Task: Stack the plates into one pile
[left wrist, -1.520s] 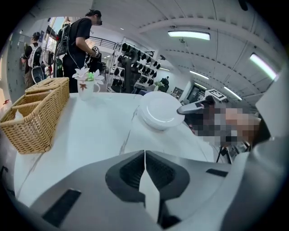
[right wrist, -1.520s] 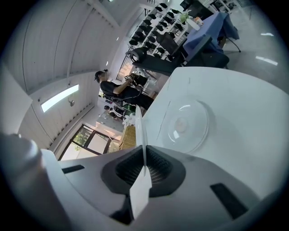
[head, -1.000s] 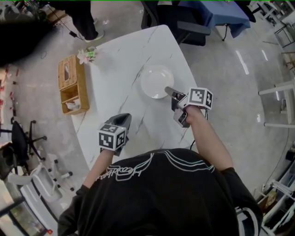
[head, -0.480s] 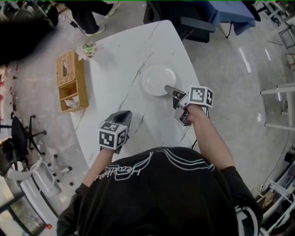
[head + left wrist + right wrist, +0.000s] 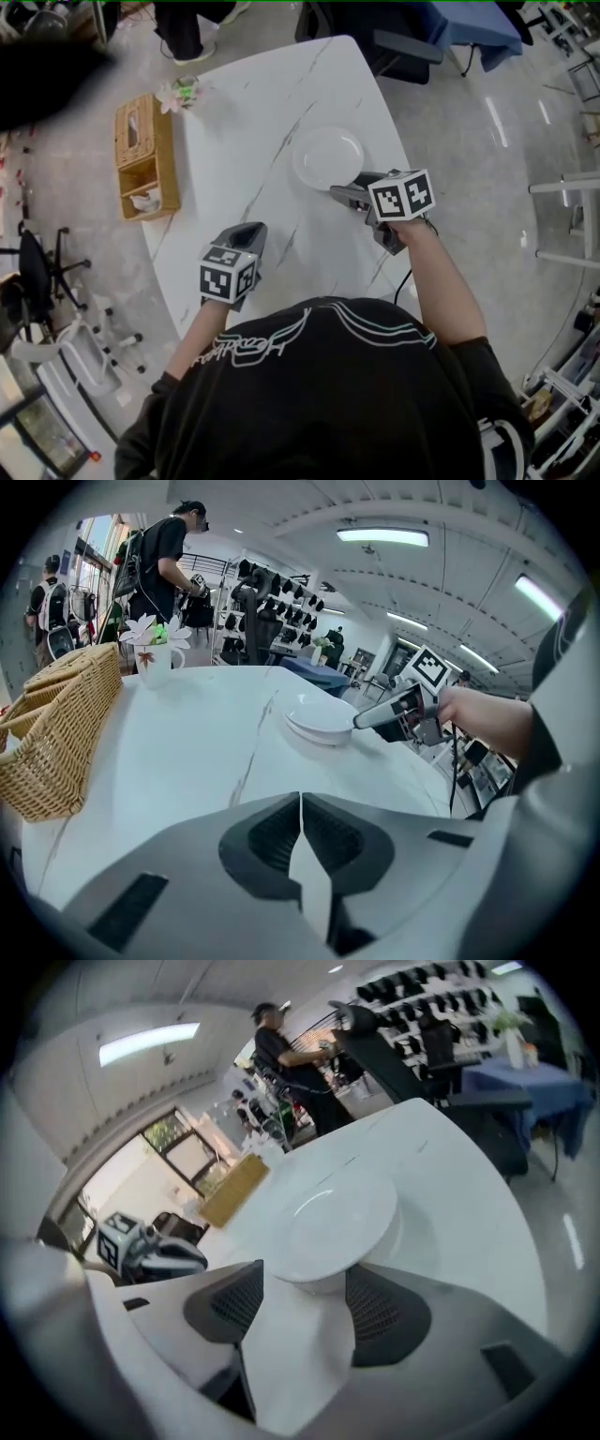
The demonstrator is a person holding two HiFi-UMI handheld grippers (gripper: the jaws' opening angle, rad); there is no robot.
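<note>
Plates lie stacked on the table, their near rim straight ahead between the opening jaws of our right gripper, which do not press it. Our left gripper, closed and empty, hangs farther off.

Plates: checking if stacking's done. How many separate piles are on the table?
1: a pile on the table, its edge between the right gripper's opening jaws. Plates within may be hidden.

The glossy white round plates lie flat in what looks like one pile near the right edge of the marbled worktop.
</note>
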